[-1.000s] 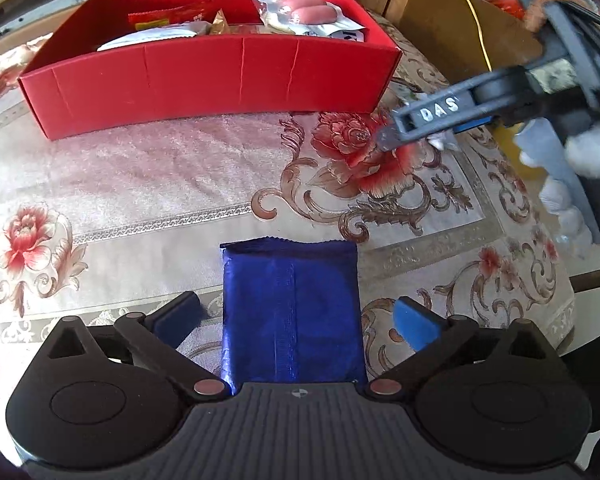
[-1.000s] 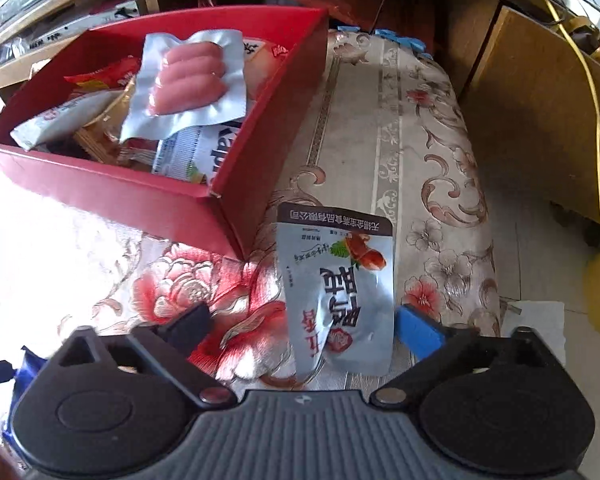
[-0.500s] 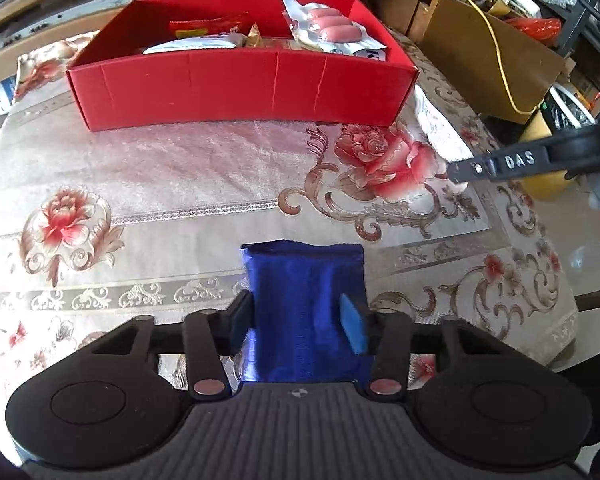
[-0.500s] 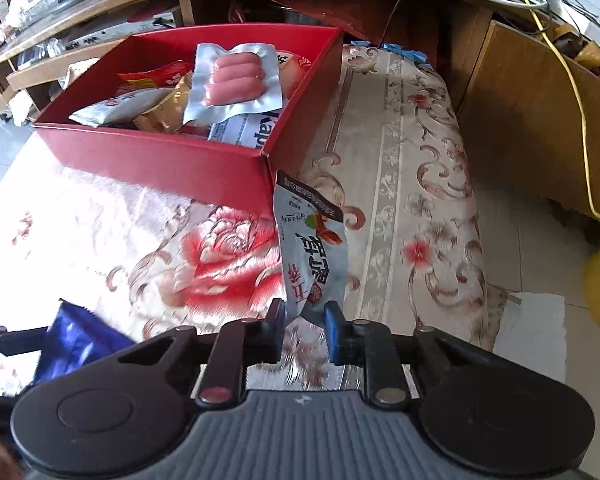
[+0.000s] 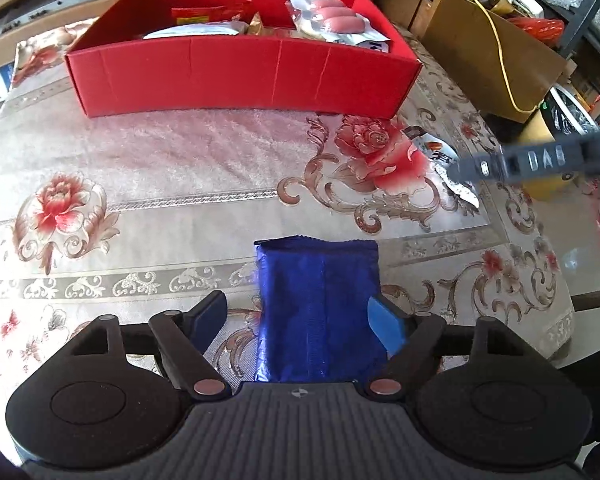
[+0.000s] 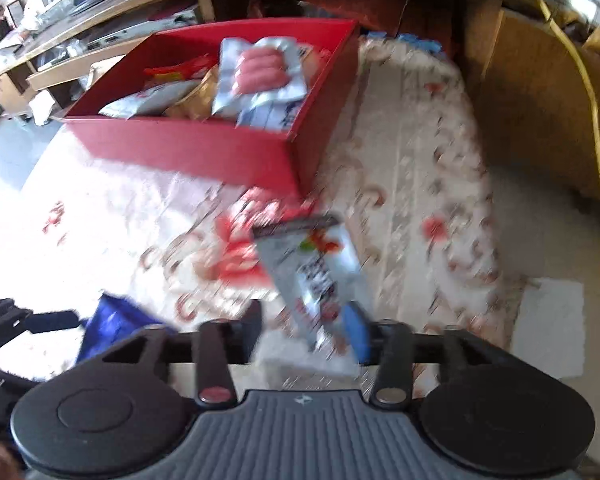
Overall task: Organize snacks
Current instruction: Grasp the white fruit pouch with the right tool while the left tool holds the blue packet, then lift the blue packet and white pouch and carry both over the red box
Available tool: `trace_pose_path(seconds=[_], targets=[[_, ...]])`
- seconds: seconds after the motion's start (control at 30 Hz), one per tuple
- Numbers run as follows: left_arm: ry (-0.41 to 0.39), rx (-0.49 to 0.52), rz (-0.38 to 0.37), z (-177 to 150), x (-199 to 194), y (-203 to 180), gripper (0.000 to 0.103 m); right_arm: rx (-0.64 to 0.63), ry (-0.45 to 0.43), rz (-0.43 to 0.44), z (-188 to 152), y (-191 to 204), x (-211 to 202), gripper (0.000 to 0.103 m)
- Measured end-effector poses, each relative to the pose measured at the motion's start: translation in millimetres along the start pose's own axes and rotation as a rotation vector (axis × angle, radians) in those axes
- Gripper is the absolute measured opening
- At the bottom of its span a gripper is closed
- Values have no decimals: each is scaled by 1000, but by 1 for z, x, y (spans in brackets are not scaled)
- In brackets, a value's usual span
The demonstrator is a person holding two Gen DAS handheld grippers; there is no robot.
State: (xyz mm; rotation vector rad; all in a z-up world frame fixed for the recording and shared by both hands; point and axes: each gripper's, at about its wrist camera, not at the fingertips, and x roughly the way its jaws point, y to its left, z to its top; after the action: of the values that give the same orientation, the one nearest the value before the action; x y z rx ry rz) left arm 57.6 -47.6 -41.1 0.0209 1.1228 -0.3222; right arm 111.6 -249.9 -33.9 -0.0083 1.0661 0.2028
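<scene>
Both your grippers have just been opening. Your left gripper (image 5: 298, 318) stands released astride the blue packet (image 5: 318, 308), which lies on the tablecloth (image 5: 160, 184) before the red box (image 5: 236, 72). Your right gripper (image 6: 306, 326) stands parted around the silver pouch (image 6: 316, 272), near the box's corner; its grip is blurred.

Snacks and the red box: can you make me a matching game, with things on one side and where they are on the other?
Things:
1. blue packet
2. pink sausage pack
3. silver pouch
4. red box

Places:
A. inside the red box
B. at the far side of the flowered cloth
C. between the left gripper's jaws
D. between the right gripper's jaws

Pairs: 1-C, 2-A, 3-D, 4-B
</scene>
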Motion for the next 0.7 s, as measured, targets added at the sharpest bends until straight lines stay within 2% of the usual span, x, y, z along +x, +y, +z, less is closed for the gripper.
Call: trace_pose_path(seconds=[0.1, 0.13, 0.17, 0.27, 0.33, 0.47, 0.7], targets=[[6, 6, -6, 0, 2, -2, 87, -10, -26, 7, 12, -3, -3, 76], [7, 10, -6, 0, 3, -3, 88, -22, -17, 23, 15, -4, 0, 88], [9, 13, -5, 1, 4, -3, 90, -36, -7, 29, 18, -4, 4, 91], [13, 24, -9, 0, 6, -5, 94, -76, 60, 36, 22, -3, 27, 89], [17, 31, -15, 0, 8, -5, 96, -57, 96, 33, 21, -7, 41, 81], [22, 43, -15, 0, 10, -7, 99, -91, 70, 28, 12, 1, 35, 66], [27, 94, 17, 0, 14, -15, 103, -108, 69, 42, -5, 16, 23, 62]])
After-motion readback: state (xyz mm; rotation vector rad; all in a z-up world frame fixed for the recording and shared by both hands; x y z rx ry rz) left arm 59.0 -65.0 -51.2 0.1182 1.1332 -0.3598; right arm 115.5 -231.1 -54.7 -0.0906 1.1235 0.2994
